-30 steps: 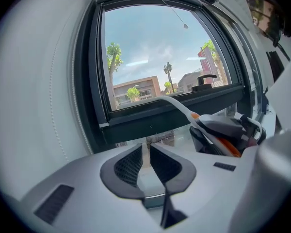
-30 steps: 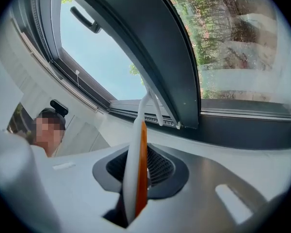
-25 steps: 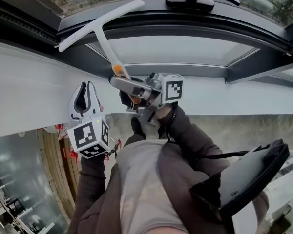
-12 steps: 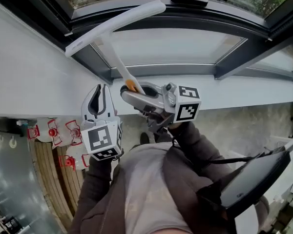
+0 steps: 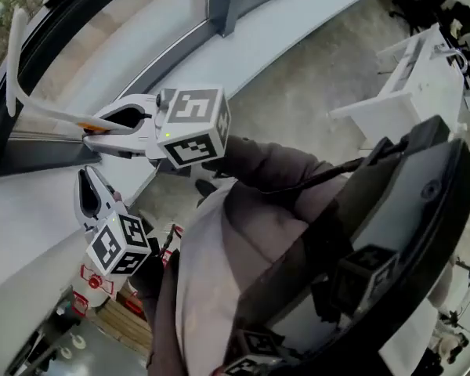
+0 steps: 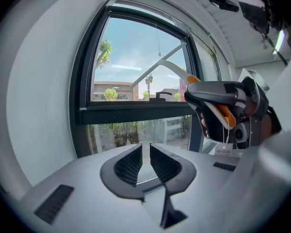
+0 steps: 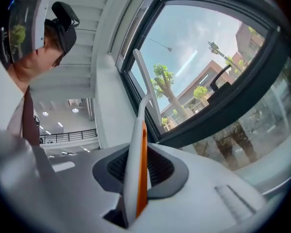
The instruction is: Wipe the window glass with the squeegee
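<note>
- The right gripper is clamping the squeegee by its handle, its blade lying far left at the window glass.
- The left gripper is hanging nearer, jaws barely parted, empty.

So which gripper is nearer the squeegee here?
Right. The right gripper is shut on the handle of the squeegee; the left gripper hangs lower, empty, jaws narrowly apart, clear of it.

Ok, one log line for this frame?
right gripper: shut on squeegee | left gripper: jaws slightly apart, empty | blade by window, contact unclear
</note>
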The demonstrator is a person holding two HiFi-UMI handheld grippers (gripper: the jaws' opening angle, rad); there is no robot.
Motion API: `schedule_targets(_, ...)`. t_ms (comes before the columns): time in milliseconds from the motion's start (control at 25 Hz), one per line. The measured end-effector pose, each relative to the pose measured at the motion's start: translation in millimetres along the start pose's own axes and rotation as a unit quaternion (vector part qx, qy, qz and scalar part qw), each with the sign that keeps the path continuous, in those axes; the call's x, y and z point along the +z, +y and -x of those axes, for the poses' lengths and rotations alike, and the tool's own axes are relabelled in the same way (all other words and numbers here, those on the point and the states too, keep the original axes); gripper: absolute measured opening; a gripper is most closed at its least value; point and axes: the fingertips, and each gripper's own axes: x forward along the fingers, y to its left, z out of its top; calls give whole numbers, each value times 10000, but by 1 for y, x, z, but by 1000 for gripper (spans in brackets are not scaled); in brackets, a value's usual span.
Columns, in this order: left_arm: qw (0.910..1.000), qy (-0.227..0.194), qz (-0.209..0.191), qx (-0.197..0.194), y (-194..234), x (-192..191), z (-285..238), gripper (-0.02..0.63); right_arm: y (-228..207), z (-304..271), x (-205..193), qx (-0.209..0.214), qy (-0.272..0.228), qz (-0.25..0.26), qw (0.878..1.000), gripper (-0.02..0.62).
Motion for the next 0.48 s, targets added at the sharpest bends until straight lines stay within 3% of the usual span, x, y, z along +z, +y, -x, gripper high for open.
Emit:
schedule_targets(200,9998,-148,-28,-156,-42,14,-7,52,-5,39,35,-265,-6,545,9982,52)
schedule_targets(480,9982,-126,-127,-571,-82,23,-14,52,-19,59,50,-614,-38,695,9957,52)
